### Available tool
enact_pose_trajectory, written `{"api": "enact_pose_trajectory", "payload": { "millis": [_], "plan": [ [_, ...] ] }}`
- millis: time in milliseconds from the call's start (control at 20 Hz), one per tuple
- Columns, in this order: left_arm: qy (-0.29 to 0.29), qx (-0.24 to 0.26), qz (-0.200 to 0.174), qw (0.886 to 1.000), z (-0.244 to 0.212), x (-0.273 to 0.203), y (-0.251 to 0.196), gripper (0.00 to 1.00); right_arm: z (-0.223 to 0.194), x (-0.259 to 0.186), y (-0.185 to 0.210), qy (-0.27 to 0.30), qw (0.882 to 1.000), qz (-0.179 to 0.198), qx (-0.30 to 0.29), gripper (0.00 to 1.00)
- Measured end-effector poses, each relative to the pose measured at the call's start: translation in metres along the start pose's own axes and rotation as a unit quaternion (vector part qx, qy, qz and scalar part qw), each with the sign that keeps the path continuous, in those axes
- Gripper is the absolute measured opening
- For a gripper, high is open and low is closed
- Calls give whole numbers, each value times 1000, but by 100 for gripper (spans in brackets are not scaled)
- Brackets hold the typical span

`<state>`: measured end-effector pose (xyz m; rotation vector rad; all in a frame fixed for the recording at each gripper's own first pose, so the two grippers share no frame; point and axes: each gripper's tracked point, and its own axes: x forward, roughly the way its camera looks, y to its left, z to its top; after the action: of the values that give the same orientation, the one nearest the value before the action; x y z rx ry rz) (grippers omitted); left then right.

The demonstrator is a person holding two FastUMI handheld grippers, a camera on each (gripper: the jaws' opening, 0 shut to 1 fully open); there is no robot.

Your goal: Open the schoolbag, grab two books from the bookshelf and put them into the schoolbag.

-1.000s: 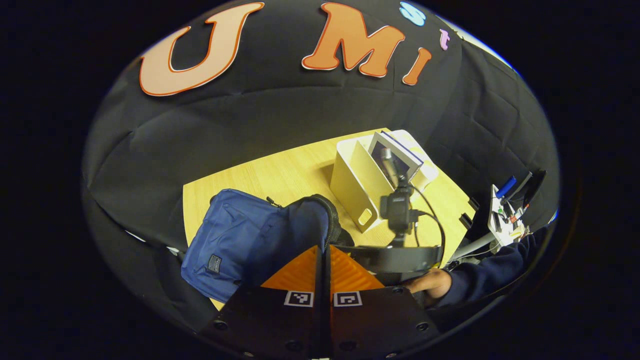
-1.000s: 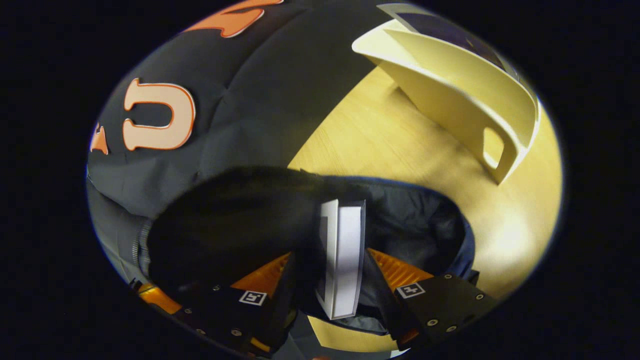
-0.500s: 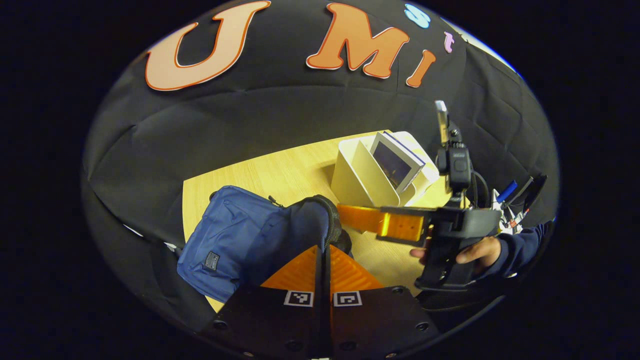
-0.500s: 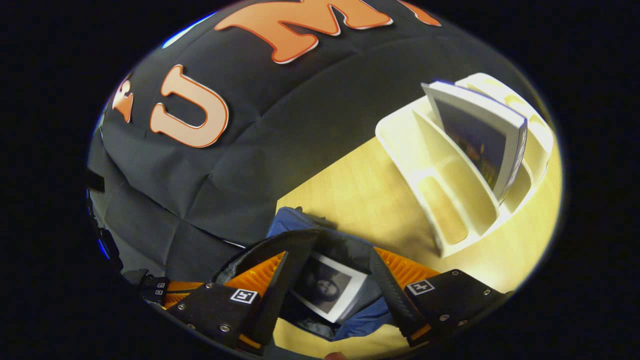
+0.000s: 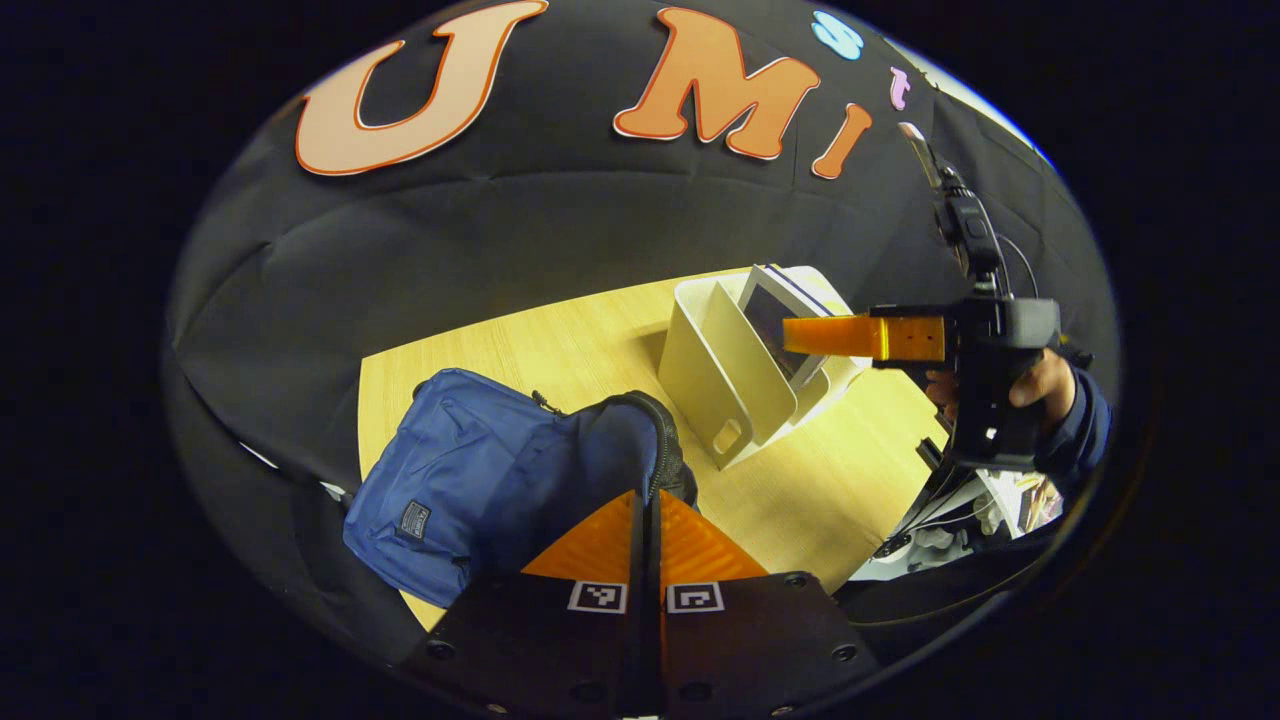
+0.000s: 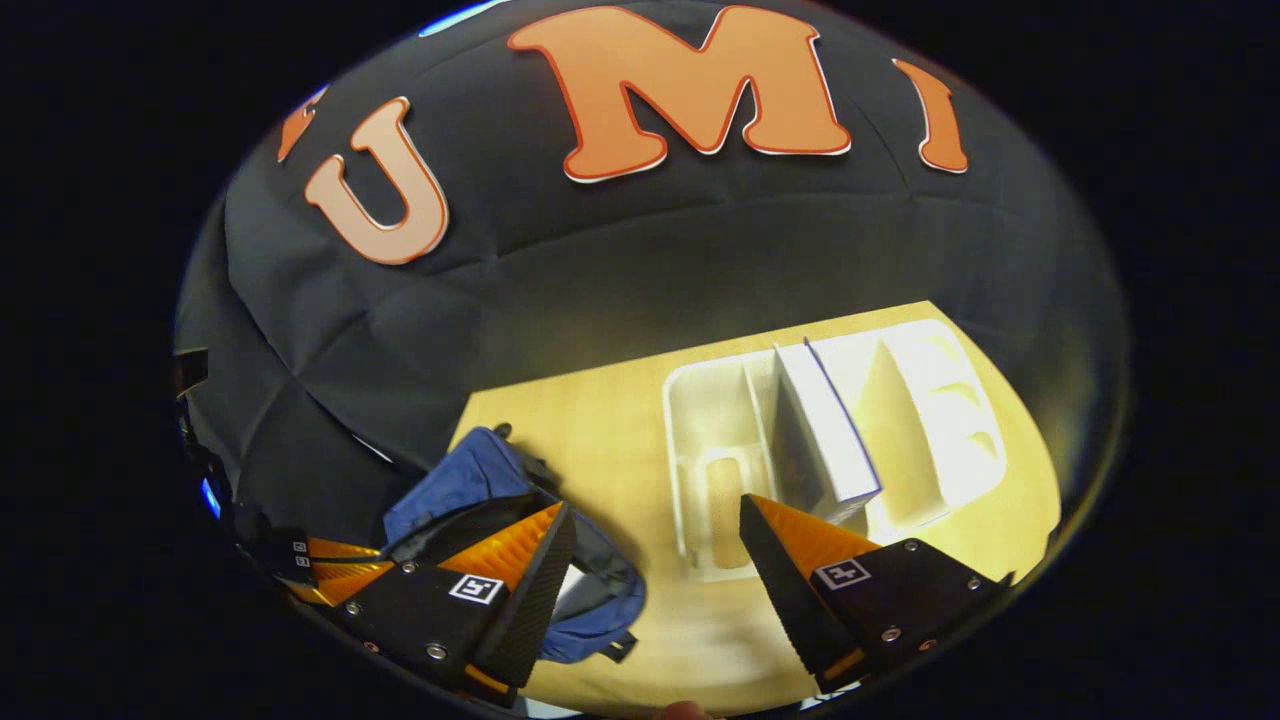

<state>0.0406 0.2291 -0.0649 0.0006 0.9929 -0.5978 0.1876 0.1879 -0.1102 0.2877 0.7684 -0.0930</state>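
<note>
Your left gripper [image 5: 646,510] sat low and near, its two fingers pressed flat together with nothing visible between them, their tips at the open mouth of the blue schoolbag [image 5: 470,475]. The schoolbag lay on the near left part of the wooden table [image 5: 560,345], its zipped rim gaping toward you. Farther right on the table stood the white bookshelf [image 5: 730,380], with one book [image 5: 775,310] leaning upright in a middle slot.

Your right gripper [image 6: 655,520] was raised above the table with its fingers spread wide and empty, looking down on the bookshelf [image 6: 700,430]; the book [image 6: 825,430] stood on edge just beyond the gap between the fingers. In the left gripper view that gripper [image 5: 810,335] was level with the top of the book, held by your hand [image 5: 1035,380] at the far right. The schoolbag [image 6: 460,480] lay to the left of the shelf, apart from it
</note>
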Motion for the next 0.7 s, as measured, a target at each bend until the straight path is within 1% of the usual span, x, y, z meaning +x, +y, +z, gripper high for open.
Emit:
{"api": "enact_pose_trajectory", "payload": {
  "millis": [100,200,350,450,500,600,700],
  "plan": [
    [-1,-4,-4,1000,-2,1,-1,1,14,0,-24,6,999,-28,-29,97],
    [-1,-9,-7,1000,-3,3,0,1,29,-1,-38,16,998,-43,-43,97],
    [-2,-13,-6,1000,-3,3,4,1,39,-2,-61,30,994,-69,-77,97],
    [-2,-18,-6,1000,-5,5,6,1,38,7,-68,57,993,-65,-78,97],
    [-2,-20,-7,1000,-5,5,6,1,33,11,-67,80,993,-53,-65,97],
    [-1,-27,-8,1000,-6,7,7,1,32,21,-76,103,991,-54,-61,98],
    [3,-33,-8,999,-7,9,8,1,30,37,-85,122,988,-63,-64,97]
  ]
}}
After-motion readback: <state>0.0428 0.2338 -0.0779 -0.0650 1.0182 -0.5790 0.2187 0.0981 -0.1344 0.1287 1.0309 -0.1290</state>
